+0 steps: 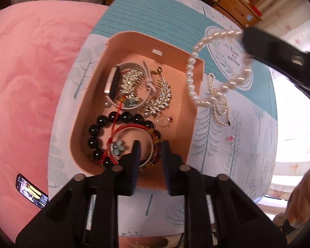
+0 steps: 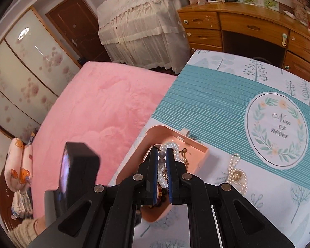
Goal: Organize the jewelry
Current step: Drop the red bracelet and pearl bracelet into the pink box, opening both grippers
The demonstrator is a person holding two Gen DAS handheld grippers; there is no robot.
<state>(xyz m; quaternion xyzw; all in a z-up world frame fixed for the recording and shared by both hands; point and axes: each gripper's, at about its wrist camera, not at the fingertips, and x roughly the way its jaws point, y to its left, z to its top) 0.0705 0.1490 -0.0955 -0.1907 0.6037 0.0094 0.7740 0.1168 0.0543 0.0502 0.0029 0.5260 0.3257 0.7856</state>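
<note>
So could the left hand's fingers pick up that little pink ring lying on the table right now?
Probably yes: the left gripper is open and holds nothing, and the pink ring lies alone on the tablecloth, outside the pink box.

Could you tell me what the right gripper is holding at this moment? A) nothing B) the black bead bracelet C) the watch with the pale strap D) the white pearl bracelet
D: the right gripper is shut on the white pearl bracelet, which hangs in the air over the pink box; the black bead bracelet and watch lie inside it.
</note>
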